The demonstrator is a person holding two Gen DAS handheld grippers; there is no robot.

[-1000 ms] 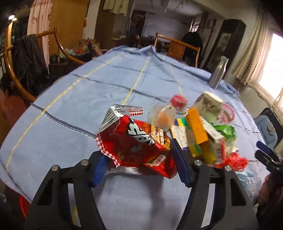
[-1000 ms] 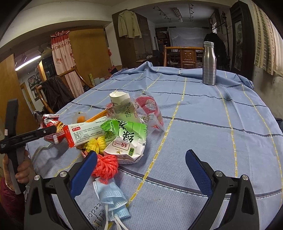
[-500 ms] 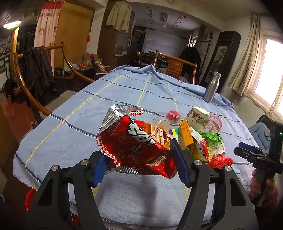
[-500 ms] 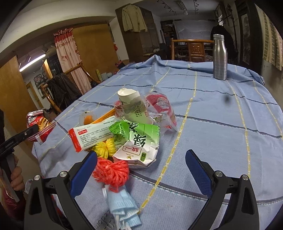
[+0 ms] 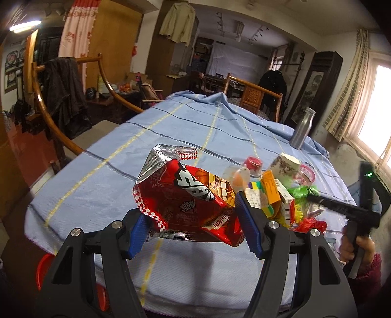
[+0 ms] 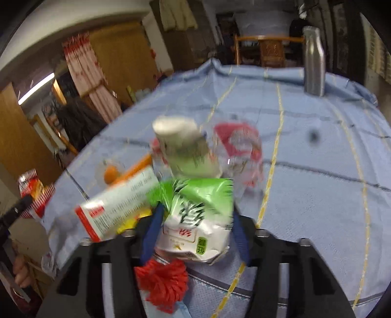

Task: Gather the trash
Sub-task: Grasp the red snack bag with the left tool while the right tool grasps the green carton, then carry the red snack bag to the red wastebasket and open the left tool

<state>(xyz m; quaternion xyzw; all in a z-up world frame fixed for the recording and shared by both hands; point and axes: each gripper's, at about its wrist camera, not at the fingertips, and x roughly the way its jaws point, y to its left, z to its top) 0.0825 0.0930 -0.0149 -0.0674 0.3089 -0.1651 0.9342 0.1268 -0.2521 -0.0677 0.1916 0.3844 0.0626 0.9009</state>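
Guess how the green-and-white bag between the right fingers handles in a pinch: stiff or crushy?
Likely crushy: the green-and-white bag looks creased and puffy between the closing right gripper. Probably light, thin film. Its glossy surface may slip. The red mesh ball beside it could snag.

Red checker-edged snack bag (image 5: 188, 200), green-white packet (image 6: 198, 217), blue yellow-striped tablecloth (image 5: 171, 132)

- It was a lived-in home dining room: blue tablecloth (image 5: 185, 127) over a large table.
- Carved wooden chairs (image 5: 254, 94) stood far off, jacket (image 5: 179, 20) hanging, curtained window (image 5: 374, 80) on the right.
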